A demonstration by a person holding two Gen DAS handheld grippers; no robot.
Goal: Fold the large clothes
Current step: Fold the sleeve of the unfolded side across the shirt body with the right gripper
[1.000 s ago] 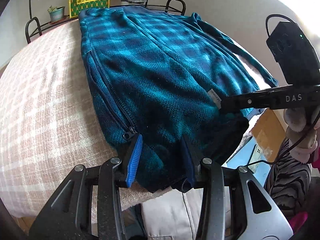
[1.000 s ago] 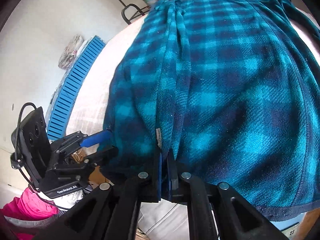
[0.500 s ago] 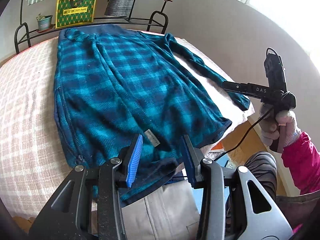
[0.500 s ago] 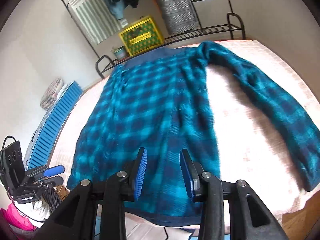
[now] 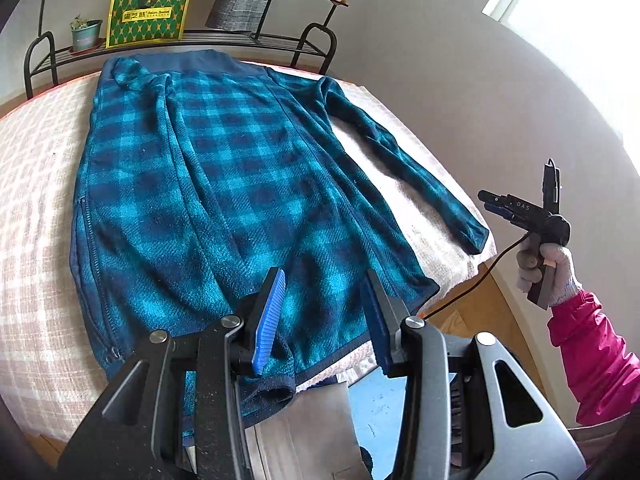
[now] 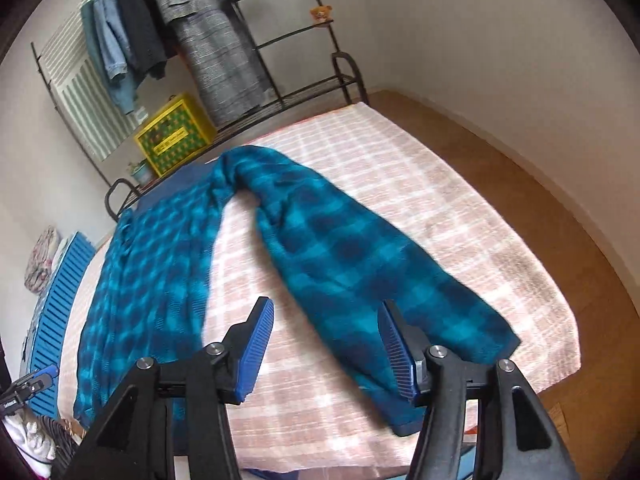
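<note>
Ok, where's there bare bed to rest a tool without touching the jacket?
Bare checked cover lies left of the fleece jacket. A wedge opens between its body and outstretched sleeve, and a strip lies beyond the sleeve. The middle is covered.

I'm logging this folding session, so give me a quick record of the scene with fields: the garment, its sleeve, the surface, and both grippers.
garment: blue plaid fleece jacket, spread flat, collar toward the rack
sleeve: one long sleeve stretched out to the side over the cover, cuff near the surface's edge
surface: pink checked cover
left gripper: open, above the jacket's hem, nothing between the pads
right gripper: jaws have just been opening, hovering over the sleeve near the cuff, not gripping
background: metal clothes rack with hanging clothes, yellow-green box
</note>
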